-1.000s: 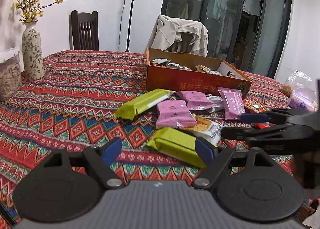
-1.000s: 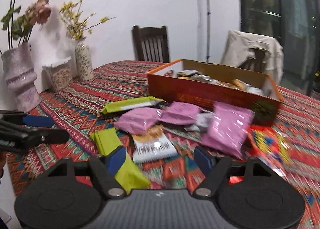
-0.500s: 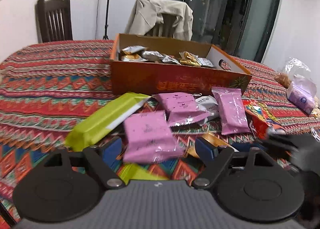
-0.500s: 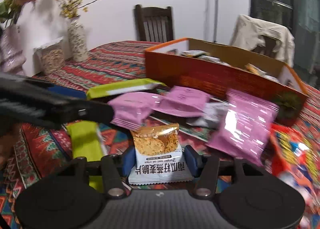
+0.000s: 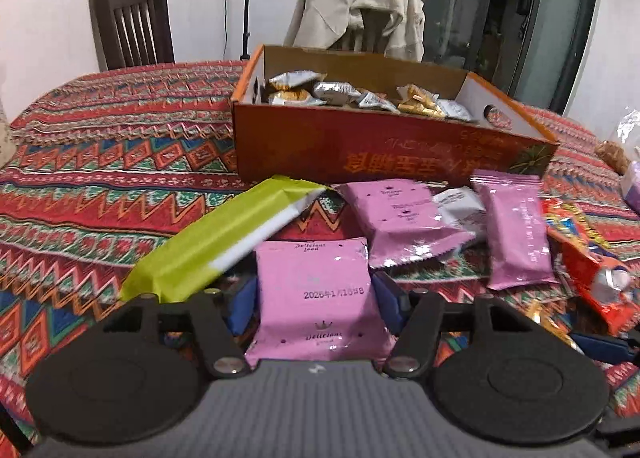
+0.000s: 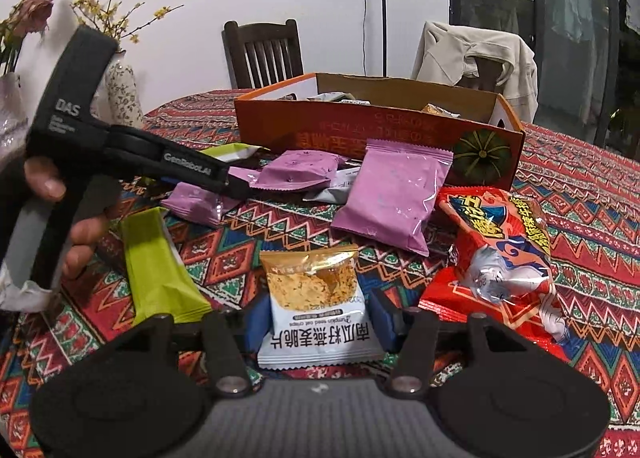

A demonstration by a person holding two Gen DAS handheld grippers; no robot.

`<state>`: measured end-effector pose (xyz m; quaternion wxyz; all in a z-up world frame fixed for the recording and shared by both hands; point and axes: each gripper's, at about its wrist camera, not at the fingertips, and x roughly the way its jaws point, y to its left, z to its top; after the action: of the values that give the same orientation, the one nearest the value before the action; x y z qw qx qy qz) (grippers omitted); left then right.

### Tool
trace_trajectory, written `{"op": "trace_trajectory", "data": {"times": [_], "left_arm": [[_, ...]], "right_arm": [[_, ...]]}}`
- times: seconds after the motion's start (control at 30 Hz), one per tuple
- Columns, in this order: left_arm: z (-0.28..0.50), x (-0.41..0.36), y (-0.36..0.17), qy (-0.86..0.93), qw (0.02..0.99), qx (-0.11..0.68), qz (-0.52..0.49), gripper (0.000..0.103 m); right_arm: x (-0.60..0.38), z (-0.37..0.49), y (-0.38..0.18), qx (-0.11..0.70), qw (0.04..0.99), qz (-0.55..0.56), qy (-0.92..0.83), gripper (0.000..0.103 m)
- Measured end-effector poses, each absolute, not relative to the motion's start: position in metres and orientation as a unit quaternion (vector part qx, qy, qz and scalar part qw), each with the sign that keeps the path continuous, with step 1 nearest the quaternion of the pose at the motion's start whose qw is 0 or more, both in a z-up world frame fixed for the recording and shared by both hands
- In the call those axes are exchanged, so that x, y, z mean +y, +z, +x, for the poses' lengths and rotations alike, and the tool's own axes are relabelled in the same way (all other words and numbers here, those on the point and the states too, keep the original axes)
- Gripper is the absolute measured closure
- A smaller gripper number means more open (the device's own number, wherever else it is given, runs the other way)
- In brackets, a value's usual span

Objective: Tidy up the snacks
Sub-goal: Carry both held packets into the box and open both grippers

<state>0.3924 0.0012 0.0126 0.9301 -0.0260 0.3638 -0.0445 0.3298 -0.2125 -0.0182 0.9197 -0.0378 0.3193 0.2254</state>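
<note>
A pink snack packet (image 5: 316, 290) lies between the blue pads of my left gripper (image 5: 314, 308). The jaws are closing and both pads touch the packet's sides. From the right wrist view, the left gripper (image 6: 236, 184) reaches in from the left, a hand (image 6: 48, 178) holding it, with its fingertips at that pink packet (image 6: 192, 202). My right gripper (image 6: 320, 320) is shut on a white-and-gold crisp packet (image 6: 316, 286), one pad on each side. The orange cardboard box (image 5: 360, 146) with several small snacks inside stands just behind the pile.
On the patterned tablecloth lie a green bar (image 5: 224, 242), two more pink packets (image 5: 400, 214) (image 5: 516, 230), a second green bar (image 6: 160, 270) and a red bag (image 6: 504, 254). A flower vase (image 6: 120, 94) stands far left. A dark chair (image 5: 132, 26) and a jacket-draped chair (image 5: 356, 14) stand behind.
My left gripper moved forward over the pink packet and its jaws narrowed onto it. My right gripper slid onto the crisp packet, closed on it, then dipped slightly.
</note>
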Motion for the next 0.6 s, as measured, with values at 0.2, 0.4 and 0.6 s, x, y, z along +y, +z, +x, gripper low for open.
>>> {"op": "trace_trajectory", "data": {"times": [0.2,0.4,0.6], "left_arm": [[0.326,0.003,0.044,-0.061,0.946,0.317,-0.033,0.041],[0.261,0.010,0.060,-0.068,0.950,0.299,-0.056,0.041],[0.224,0.019,0.063,-0.063,0.952,0.292,-0.059,0.041]], "right_arm": [[-0.214,0.314,-0.012,0.312,0.922,-0.025,0.229,0.052],[-0.218,0.284,0.000,0.298,0.926,-0.017,0.229,0.052],[-0.220,0.253,0.006,0.293,0.928,-0.014,0.228,0.052]]}}
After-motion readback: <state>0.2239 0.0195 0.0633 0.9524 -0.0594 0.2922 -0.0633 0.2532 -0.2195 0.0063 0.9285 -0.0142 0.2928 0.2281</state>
